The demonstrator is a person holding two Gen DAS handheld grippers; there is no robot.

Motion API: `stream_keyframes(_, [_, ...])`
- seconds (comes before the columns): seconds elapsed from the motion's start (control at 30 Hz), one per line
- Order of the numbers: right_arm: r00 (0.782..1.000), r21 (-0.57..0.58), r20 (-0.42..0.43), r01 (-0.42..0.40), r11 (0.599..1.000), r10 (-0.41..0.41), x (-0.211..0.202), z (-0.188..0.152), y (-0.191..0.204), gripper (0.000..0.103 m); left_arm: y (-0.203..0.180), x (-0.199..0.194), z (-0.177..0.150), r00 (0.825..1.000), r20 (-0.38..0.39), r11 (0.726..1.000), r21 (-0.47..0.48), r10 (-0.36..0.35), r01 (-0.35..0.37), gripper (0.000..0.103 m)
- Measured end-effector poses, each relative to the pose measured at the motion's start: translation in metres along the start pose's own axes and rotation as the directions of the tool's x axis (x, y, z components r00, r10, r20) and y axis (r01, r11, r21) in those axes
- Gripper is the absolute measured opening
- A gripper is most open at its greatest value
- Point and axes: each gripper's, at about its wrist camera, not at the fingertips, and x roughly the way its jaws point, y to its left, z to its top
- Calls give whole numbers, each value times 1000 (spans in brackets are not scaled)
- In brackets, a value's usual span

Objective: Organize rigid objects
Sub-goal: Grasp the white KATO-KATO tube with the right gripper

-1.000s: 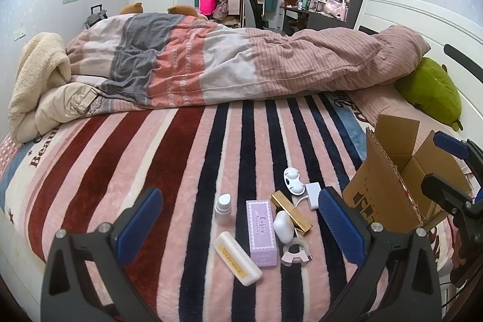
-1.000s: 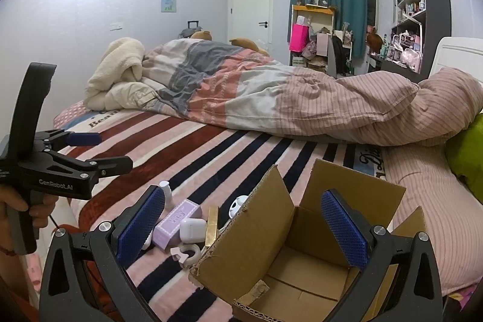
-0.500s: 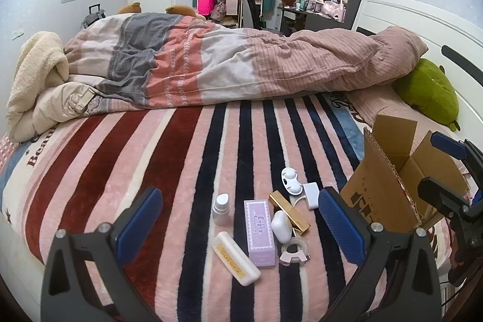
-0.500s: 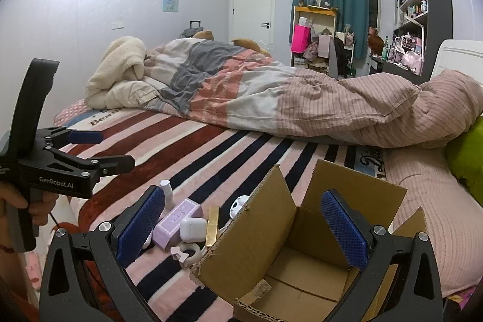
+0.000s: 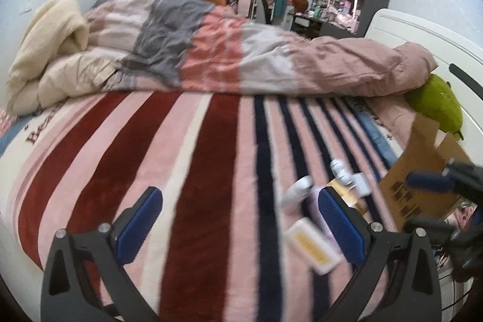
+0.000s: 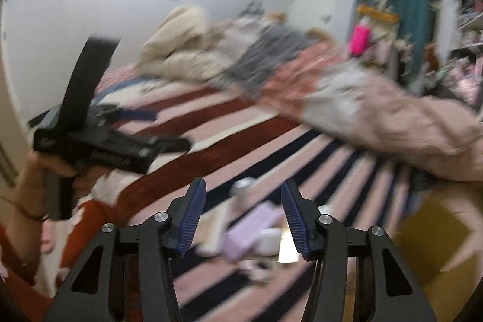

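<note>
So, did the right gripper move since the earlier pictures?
Yes. The right gripper swung left: the cardboard box, earlier framed between its fingers, now sits right of them, and the small items lie between. Its jaws are closing, empty.

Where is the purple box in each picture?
Left wrist view: the purple box sits low on the right, mostly hidden behind the left gripper's right-hand pad.
Right wrist view: it lies blurred at the bottom middle, between the right gripper's closing jaws but farther off, not touched.
Shared landmark: the cardboard box, right of the purple box in both views.
</note>
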Motion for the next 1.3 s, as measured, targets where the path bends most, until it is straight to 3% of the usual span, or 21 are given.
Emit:
stream_keyframes(0.17, [976,27,-201,-77,997,81,77,-27,29,39,28,11,-24,999,-18,998,-41,-43,42,102])
stream_keyframes(0.3, [947,14,-320,-20,1000,24,116,-49,31,35,37,14,-38,997,-6,995,-62,-83,82,102])
stream_keyframes(0.6, [915,-11,-402,30,999,-32,146,-48,30,37,45,8,-46,991,30,988,-88,-128,130,102])
stream_keyframes(0.7, [894,64,-448,-1,998,29,160,-57,28,36,51,3,-50,991,37,988,-82,-127,130,102])
stream_keyframes(0.8, [897,75,-441,26,997,10,163,-55,31,33,56,-1,-54,991,35,988,-76,-132,134,102])
stream_keyframes(0.97, [899,84,-437,90,992,-44,163,-55,36,32,59,-1,-55,977,5,975,-52,-214,214,102])
stream_keyframes(1.07, [907,87,-415,114,990,-68,159,-53,39,32,49,1,-50,959,-36,960,-18,-280,280,102])
stream_keyframes(1.3, [963,46,-264,74,996,-60,116,-34,59,31,4,2,-26,903,-111,907,39,-414,420,101])
